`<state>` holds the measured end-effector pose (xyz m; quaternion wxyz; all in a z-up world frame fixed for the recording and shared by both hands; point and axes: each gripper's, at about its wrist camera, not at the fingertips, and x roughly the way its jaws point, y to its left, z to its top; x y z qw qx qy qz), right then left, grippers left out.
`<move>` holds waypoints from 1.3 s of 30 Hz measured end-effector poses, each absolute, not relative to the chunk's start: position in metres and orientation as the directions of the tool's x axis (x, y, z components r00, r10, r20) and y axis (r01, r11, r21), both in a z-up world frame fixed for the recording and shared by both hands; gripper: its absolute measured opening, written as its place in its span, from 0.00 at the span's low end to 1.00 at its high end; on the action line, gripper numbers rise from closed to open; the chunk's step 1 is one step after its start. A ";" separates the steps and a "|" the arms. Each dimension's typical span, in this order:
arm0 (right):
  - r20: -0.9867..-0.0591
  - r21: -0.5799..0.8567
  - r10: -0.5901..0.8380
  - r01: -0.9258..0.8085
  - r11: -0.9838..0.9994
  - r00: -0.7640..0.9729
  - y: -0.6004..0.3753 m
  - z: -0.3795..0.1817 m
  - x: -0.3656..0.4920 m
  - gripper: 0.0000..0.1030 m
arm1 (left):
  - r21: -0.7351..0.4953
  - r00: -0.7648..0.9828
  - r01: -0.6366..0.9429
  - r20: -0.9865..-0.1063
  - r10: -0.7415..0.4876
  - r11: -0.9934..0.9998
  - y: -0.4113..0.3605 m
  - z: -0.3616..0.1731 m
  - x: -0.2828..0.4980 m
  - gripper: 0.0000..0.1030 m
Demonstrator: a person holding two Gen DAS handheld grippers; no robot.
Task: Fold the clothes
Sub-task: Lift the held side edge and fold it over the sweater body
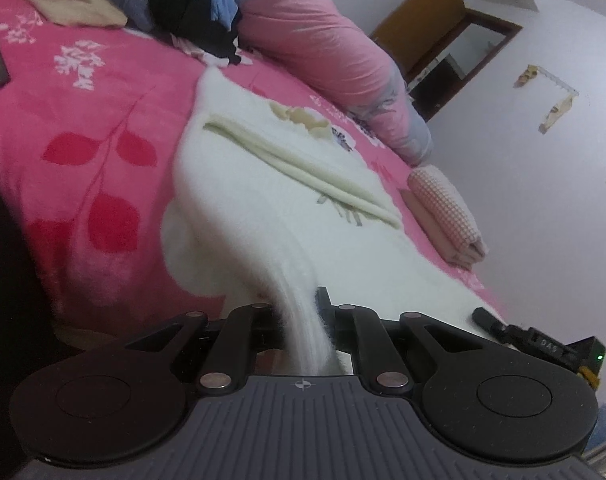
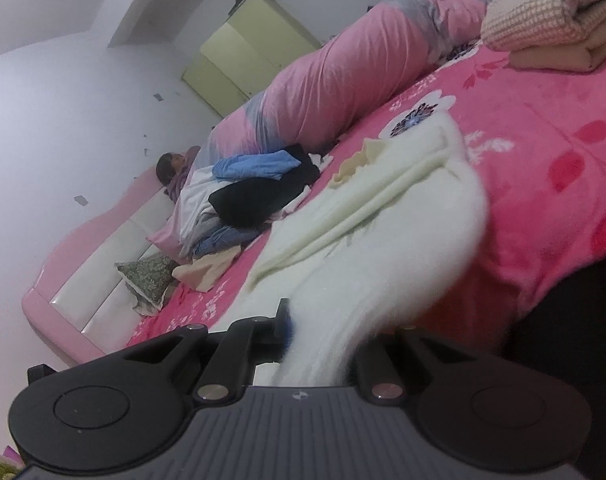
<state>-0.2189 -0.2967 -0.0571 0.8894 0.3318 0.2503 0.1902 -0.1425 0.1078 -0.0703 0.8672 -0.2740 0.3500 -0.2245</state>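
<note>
White fluffy cloth is pinched in both my claws. The left claw is clamped narrow on one bunched edge of the white garment, and the right claw is clamped just as narrow on another edge of it; the fabric streams out from between the jaws in each wrist view, a little blurred. Beyond the claws the garment lies spread along the near side of the bed, over the pink flowered cover, with a pale cream band running across its top face and a printed patch further in.

By my reckoning this piece is mid-fold: gripped and drawn out, not yet doubled over or laid flat as a neat block. One folded checked bundle already sits at the bed's edge just beyond the garment, so I take at least that as done. Plenty remains: a heap of unfolded clothes, blue, black and pale, lies well apart toward the head of the bed, beside the long pink rolled quilt.
</note>
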 end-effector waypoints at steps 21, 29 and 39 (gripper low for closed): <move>-0.154 0.756 0.549 -0.260 0.601 0.821 -0.326 -0.004 -0.015 0.10 | -0.828 0.680 0.185 -0.281 -0.677 0.529 0.135 -0.034 0.073 0.08; -0.209 0.809 0.555 -0.177 0.561 0.805 -0.340 -0.037 0.102 0.10 | -0.852 0.662 0.093 -0.334 -0.671 0.516 0.133 -0.066 0.182 0.08; -0.280 0.926 0.585 0.054 0.373 0.761 -0.369 -0.122 0.163 0.18 | -0.938 0.590 -0.066 -0.312 -0.744 0.341 0.144 -0.140 0.235 0.22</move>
